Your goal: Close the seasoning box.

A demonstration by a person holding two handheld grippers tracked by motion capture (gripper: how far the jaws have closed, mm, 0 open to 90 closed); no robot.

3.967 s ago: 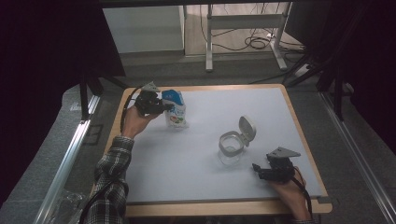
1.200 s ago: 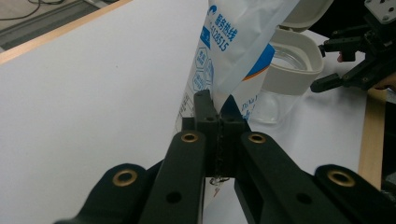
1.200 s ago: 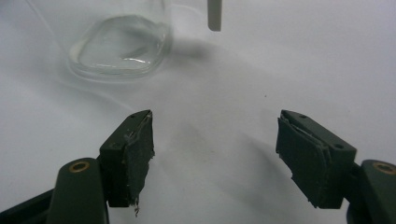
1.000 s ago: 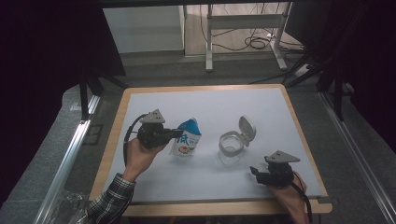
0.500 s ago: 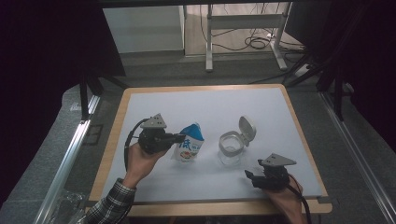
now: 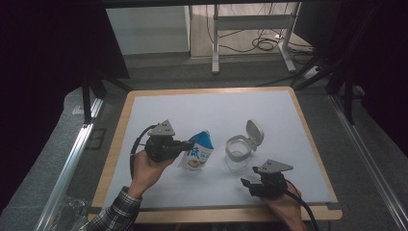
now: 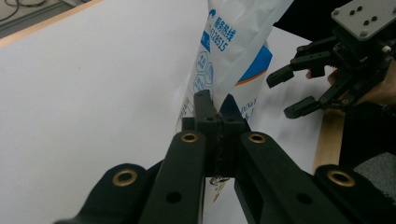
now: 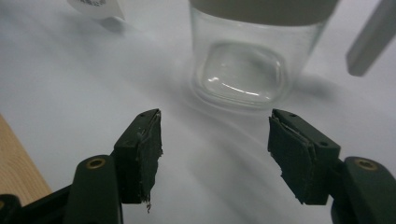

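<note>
Left gripper (image 6: 185,143), jaws clamped on the pouch (image 6: 197,152), has carried it from the far corner to just left of the open jar (image 6: 238,153), ready for pouring; right gripper (image 6: 246,185), jaws wide and empty, waits near the jar.

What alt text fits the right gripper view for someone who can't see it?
The right gripper, black jaws open, faces an empty clear glass jar standing on the white table surface, jaws short of it. The jar's grey flip lid hangs open at right.

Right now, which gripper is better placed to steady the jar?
Right. The right gripper is open, free, and faces the jar just ahead. The left gripper is shut on the bag.
</note>
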